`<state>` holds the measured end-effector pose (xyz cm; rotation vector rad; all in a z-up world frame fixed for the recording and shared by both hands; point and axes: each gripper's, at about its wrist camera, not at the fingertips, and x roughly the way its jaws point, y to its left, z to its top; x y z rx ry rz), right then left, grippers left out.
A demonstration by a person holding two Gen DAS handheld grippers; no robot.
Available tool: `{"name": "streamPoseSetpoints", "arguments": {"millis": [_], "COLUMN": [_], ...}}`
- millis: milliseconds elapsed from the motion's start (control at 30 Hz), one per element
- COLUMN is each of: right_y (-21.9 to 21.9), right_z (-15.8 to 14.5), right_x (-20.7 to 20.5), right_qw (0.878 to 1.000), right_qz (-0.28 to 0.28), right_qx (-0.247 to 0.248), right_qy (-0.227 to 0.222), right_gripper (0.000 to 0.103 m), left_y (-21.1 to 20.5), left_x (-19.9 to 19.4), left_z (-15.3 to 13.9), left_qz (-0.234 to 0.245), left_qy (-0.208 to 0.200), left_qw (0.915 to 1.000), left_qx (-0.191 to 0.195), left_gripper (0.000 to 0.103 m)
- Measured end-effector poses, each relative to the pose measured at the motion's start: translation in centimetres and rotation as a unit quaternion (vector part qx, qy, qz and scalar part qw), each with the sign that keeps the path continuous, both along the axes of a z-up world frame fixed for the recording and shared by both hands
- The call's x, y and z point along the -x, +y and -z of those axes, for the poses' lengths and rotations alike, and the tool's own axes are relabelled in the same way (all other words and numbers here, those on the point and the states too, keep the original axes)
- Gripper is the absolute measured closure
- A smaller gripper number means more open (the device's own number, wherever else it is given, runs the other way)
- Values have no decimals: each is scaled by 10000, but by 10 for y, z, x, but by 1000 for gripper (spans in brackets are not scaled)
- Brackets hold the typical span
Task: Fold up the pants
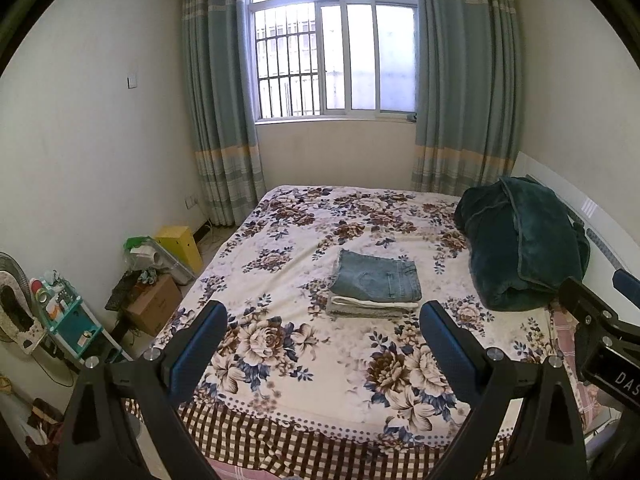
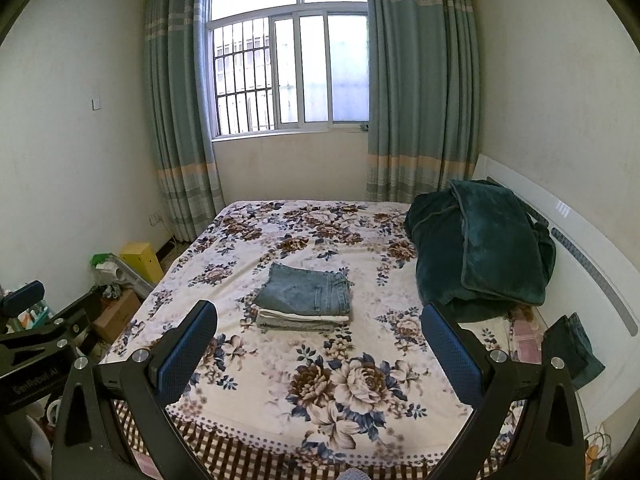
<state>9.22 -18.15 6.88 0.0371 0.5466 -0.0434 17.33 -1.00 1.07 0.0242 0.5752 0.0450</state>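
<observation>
A folded pair of blue denim pants (image 1: 378,277) lies on top of a small stack of folded light garments (image 1: 370,307) in the middle of the floral bed (image 1: 304,360). The stack also shows in the right wrist view (image 2: 308,290). My left gripper (image 1: 324,320) is open and empty, held above the bed's near edge, well short of the stack. My right gripper (image 2: 320,322) is open and empty, at the same distance. Another dark blue garment (image 2: 574,350) lies at the bed's right edge by the headboard.
A bundled dark green blanket (image 1: 524,244) sits at the bed's right, against the white headboard (image 2: 592,256). Boxes, a yellow bin (image 1: 180,246) and a teal shelf (image 1: 72,320) crowd the floor on the left. Window and curtains stand beyond the bed.
</observation>
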Motion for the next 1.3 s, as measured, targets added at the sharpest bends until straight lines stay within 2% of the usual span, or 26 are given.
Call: {"name": "streamPoseSetpoints", "arguments": {"millis": [1300], "right_y": [8], "right_z": [4], "right_x": [-3], "right_qw": [9999], "right_qz": [-25], "right_qx": [-85], "right_qy": [106], "right_gripper": [0], "left_y": [-1], "left_x": [-2], "left_z": [-14], "left_qz": [23], "left_qy": [-81], "left_qw": [10000], "left_qx": [-36], "left_gripper": [5]}}
